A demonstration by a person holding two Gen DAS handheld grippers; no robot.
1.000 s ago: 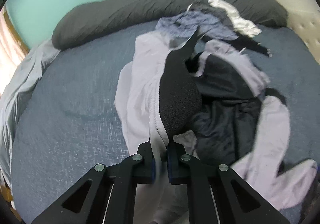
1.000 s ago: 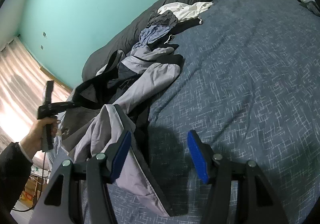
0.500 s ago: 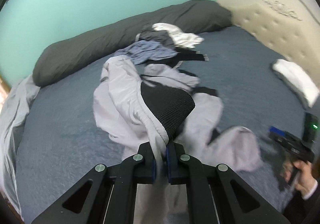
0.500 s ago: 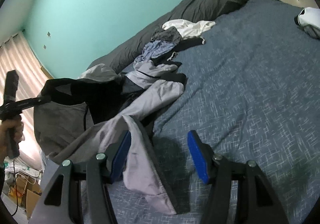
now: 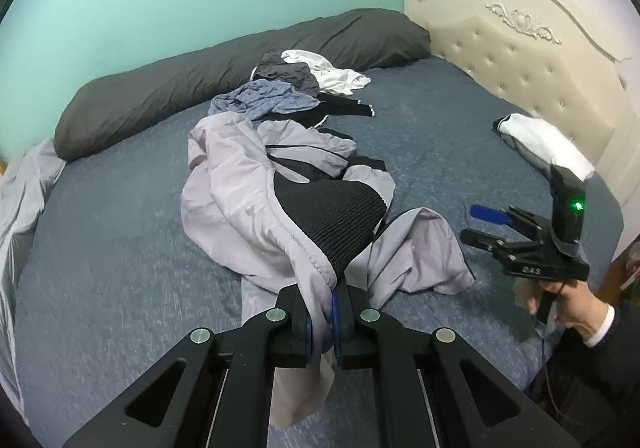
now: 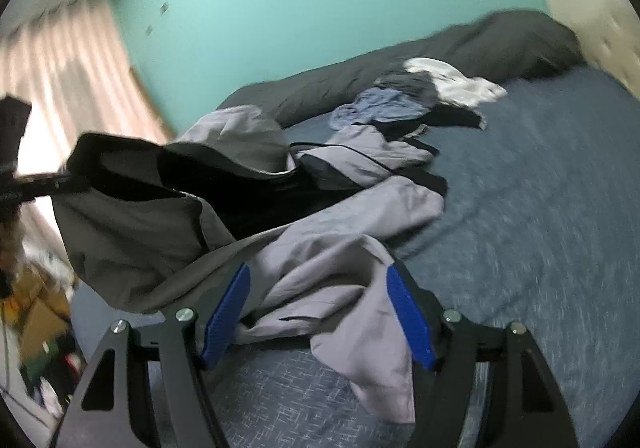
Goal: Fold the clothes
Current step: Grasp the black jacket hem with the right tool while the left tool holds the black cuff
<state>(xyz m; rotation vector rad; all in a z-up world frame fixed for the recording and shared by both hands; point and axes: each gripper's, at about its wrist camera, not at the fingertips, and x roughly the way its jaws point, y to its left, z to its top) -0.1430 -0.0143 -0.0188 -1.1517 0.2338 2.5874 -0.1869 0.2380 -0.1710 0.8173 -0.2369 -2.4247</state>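
Observation:
A light grey jacket point(image 5: 240, 184) with black lining and a black knit band lies stretched along the blue bed point(image 5: 100, 248). My left gripper point(image 5: 321, 312) is shut on its edge beside the knit band, and the cloth hangs from the jaws. In the right wrist view the same gripper point(image 6: 40, 184) holds that edge raised at far left. My right gripper point(image 6: 318, 312) hovers over a loose grey flap of the jacket point(image 6: 340, 216); its jaws are opening, and the blue pads stand apart from the cloth. A hand point(image 5: 576, 304) holds that right gripper point(image 5: 500, 224) at the bed's right side.
More clothes are heaped at the back: a blue piece point(image 5: 264, 98) and a white one point(image 5: 336, 76), against a long dark pillow point(image 5: 160, 96). A folded white garment point(image 5: 536, 140) lies near the cream headboard point(image 5: 520, 60). Curtains point(image 6: 72, 80) hang at left.
My left gripper has lifted and pulled the jacket along the bed, stretching it out. The right gripper has risen and rolled, its jaws have widened, and a grey flap now lies between its fingers.

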